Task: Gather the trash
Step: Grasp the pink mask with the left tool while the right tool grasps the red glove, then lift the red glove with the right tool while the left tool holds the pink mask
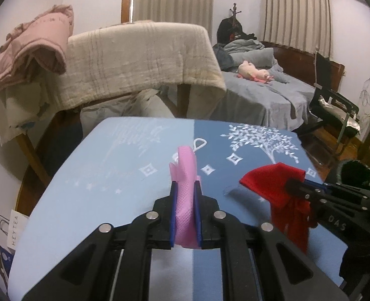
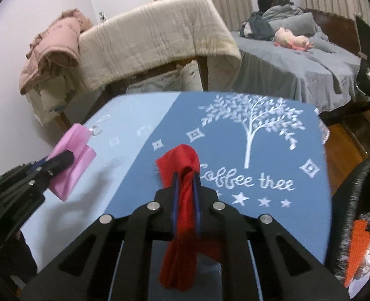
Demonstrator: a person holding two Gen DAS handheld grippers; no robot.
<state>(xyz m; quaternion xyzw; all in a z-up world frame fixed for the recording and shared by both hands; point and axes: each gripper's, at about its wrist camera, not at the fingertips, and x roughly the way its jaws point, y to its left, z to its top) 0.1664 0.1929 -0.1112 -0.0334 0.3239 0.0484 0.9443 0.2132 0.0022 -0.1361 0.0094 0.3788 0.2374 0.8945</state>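
Observation:
My left gripper is shut on a pink face mask with a white ear loop and holds it above the blue table. My right gripper is shut on a red face mask that hangs down between the fingers, also above the table. In the left wrist view the right gripper and red mask show at the right. In the right wrist view the left gripper and pink mask show at the left.
A black-lined trash bin stands off the table's right edge, with orange and white trash inside. Another view of it is at the far right. Behind the table stand a blanket-draped rack, a bed and a chair.

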